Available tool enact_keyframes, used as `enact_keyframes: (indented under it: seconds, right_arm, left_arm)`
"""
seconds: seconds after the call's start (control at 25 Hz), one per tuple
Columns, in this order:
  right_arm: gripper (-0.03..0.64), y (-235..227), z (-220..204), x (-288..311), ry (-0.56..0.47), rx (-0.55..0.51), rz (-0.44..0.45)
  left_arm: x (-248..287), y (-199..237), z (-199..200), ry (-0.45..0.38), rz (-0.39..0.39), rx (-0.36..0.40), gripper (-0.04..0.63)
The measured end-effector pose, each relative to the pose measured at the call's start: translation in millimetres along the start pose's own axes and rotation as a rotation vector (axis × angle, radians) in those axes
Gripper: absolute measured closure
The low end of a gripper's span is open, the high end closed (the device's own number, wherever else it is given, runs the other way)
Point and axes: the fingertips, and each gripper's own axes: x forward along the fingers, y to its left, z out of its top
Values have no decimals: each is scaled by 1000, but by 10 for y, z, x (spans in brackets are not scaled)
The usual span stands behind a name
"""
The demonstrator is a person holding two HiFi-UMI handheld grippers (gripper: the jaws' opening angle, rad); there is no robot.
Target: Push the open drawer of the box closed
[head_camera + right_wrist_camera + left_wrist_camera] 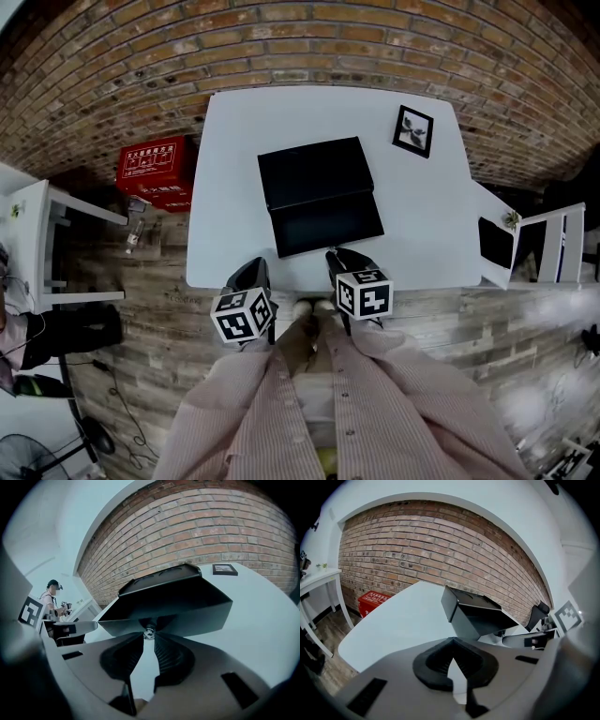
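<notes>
Held side by side ahead of the person, the left gripper point(257, 265) is keeping its jaws together, empty; the right gripper point(336, 255) is pinching a small knob point(149, 632) between its jaws.

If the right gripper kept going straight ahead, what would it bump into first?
The small knob on the open drawer: the right gripper is pinching it, so going on would likely push the drawer into the box.
</notes>
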Motion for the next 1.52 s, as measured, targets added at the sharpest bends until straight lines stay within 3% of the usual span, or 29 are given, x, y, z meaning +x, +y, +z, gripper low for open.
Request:
enact_keyframes:
  seconds: [1.52]
  right_arm:
    - [541, -104, 357, 342, 7, -22, 12]
  left_arm:
    - [290, 90, 403, -36, 7, 3, 600]
